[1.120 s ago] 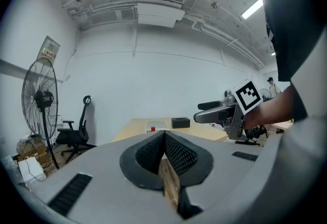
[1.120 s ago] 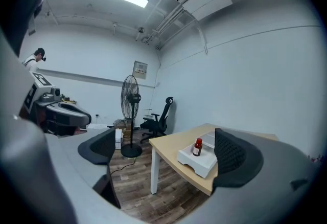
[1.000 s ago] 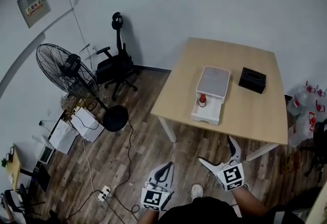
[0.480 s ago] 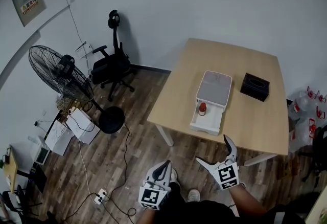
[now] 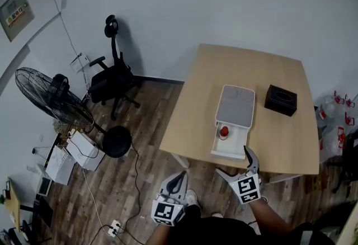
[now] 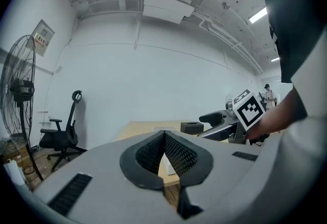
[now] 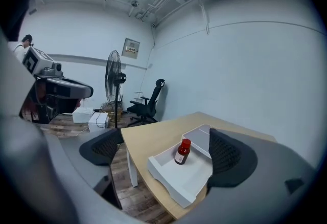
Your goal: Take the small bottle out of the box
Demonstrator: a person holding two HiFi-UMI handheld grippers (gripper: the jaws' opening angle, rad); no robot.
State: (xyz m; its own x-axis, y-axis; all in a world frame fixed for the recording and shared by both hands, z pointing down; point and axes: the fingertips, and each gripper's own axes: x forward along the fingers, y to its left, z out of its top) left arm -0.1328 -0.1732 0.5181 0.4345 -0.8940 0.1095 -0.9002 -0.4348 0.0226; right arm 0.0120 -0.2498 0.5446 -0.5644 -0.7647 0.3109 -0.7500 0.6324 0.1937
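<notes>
A small brown bottle with a red cap [image 5: 223, 132] stands upright in the pulled-out drawer [image 5: 229, 149] of a white box [image 5: 235, 105] on the wooden table [image 5: 196, 109]. My right gripper [image 5: 234, 161] is open just in front of the drawer, at the table's near edge. In the right gripper view the bottle [image 7: 182, 152] shows between the spread pads, still some way ahead and untouched. My left gripper [image 5: 181, 177] is shut and empty, held lower left above the floor. In the left gripper view its jaws [image 6: 164, 134] meet tip to tip.
A black tissue box [image 5: 281, 100] sits right of the white box. An office chair [image 5: 112, 79], a standing fan [image 5: 51, 98] and white devices [image 5: 84, 149] stand left on the wooden floor, with cables and a power strip [image 5: 114, 213]. Water bottles [image 5: 337, 121] lie right of the table.
I have come closer to the table. The right gripper has moved up to the table's near edge before the drawer, still open. The left gripper stays shut.
</notes>
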